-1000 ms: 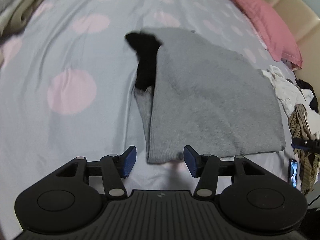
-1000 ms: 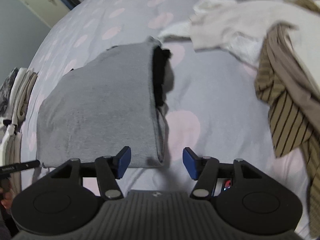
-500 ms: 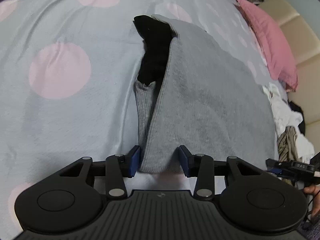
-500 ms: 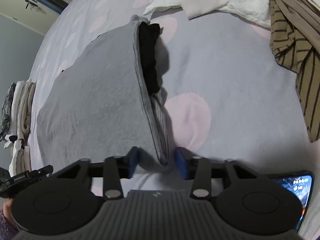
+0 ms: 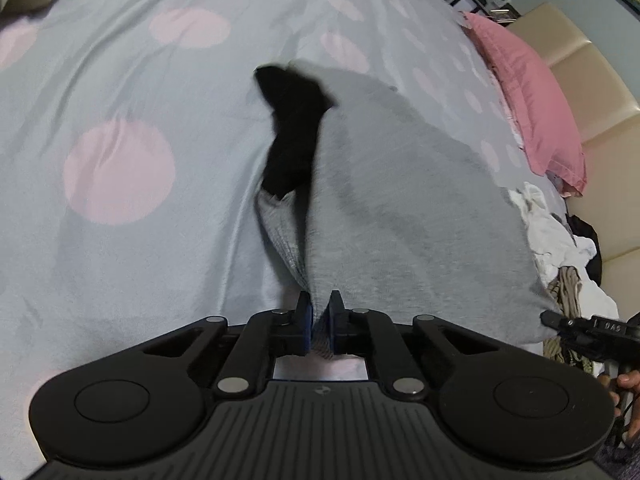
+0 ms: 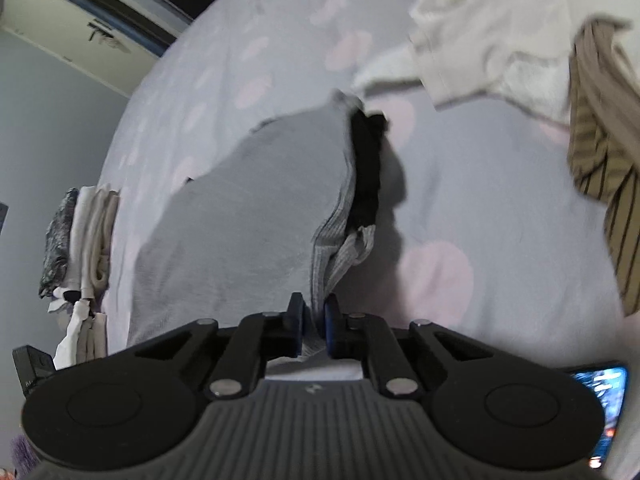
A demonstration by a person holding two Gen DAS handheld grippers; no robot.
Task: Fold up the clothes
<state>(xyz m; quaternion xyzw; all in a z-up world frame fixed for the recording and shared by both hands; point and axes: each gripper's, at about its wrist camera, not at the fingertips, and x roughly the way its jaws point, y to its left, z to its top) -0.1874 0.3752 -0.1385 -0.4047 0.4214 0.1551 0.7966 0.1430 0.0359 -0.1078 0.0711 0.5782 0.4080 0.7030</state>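
Left wrist view: left tool (image 5: 319,322) clamped on near corner of grey top (image 5: 400,216), lying on bed (image 5: 120,60). Right tool (image 6: 313,324) pinches opposite corner. Knit soft, light, droops; hem corners best hold.

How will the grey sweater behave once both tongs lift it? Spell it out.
Likely floppy: the grey sweater already sags between the left tongs and right tongs. Its ribbed hem bunches, so it is probably soft and not slippery. The black inner layer may shift or slip out.
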